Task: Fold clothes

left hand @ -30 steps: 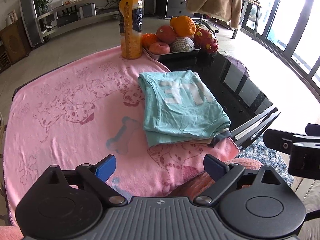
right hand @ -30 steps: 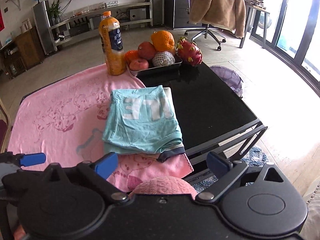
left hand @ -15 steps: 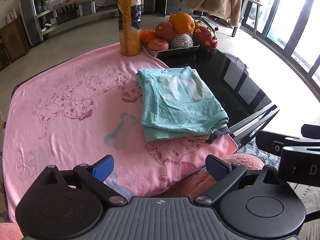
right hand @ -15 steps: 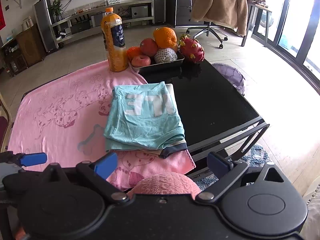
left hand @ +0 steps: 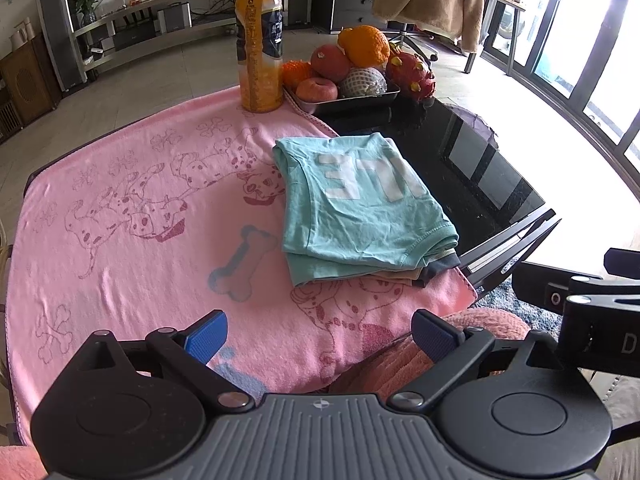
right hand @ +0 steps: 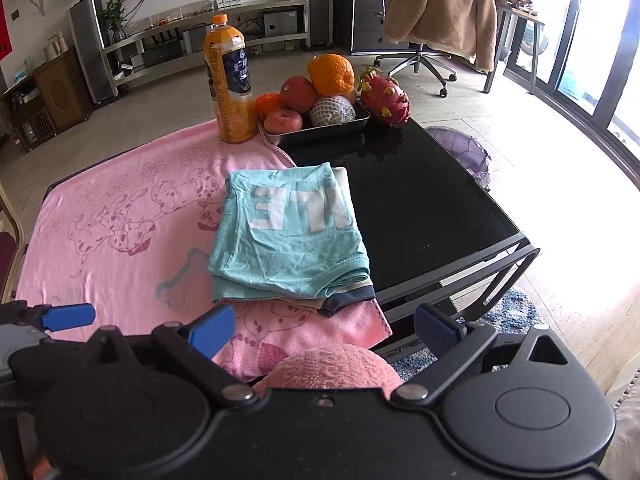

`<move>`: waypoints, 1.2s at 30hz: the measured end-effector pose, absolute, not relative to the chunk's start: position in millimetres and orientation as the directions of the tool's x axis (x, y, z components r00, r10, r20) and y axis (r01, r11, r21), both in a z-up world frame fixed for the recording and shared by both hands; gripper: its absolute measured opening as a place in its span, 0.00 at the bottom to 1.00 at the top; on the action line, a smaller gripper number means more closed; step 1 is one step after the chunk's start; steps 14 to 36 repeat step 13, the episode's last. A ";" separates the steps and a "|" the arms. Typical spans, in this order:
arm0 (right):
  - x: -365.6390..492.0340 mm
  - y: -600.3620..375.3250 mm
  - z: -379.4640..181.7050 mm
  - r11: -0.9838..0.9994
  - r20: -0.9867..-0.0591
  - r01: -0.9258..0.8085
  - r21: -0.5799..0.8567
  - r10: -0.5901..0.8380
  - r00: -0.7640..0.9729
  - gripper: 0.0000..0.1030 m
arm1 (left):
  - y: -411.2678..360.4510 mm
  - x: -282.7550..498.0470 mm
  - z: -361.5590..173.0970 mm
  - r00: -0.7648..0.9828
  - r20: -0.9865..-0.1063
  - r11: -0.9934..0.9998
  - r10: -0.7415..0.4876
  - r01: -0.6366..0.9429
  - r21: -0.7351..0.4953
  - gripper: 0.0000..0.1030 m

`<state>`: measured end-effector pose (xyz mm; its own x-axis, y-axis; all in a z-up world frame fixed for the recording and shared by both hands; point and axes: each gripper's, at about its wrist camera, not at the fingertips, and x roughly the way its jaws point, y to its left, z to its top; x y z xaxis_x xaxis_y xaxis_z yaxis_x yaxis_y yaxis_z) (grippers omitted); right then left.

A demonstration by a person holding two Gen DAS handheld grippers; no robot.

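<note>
A folded teal shirt (left hand: 360,208) with white letters lies on top of a small stack of folded clothes, at the right edge of the pink dog-print towel (left hand: 132,208); it also shows in the right wrist view (right hand: 288,236). My left gripper (left hand: 320,336) is open and empty, held back over the towel's near edge, well short of the stack. My right gripper (right hand: 324,330) is open and empty, also near the table's front edge. The left gripper's blue fingertip (right hand: 68,316) shows at the left of the right wrist view.
An orange juice bottle (left hand: 259,40) and a tray of fruit (left hand: 352,76) stand at the far side of the black glass table (left hand: 480,168). A pink-clad knee (right hand: 332,368) is under the front edge. A chair with a tan coat (right hand: 440,12) stands beyond.
Both grippers have drawn back slightly toward me and risen a little; the stack looks a bit farther away. Both stay open and empty. The clothes have not moved.
</note>
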<state>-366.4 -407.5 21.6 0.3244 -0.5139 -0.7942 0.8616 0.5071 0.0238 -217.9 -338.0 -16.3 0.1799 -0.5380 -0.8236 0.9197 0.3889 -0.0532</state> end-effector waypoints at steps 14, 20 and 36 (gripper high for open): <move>-366.0 -408.9 20.9 0.506 -0.795 0.862 0.026 -0.512 0.324 0.94 | -338.2 -219.6 -16.4 0.198 -0.810 0.388 -0.551 0.921 -0.039 0.99; -366.0 -408.9 20.9 0.506 -0.795 0.862 0.026 -0.512 0.324 0.94 | -338.2 -219.6 -16.4 0.198 -0.810 0.388 -0.551 0.921 -0.039 0.99; -366.0 -408.9 20.9 0.506 -0.795 0.862 0.026 -0.512 0.324 0.94 | -338.2 -219.6 -16.4 0.198 -0.810 0.388 -0.551 0.921 -0.039 0.99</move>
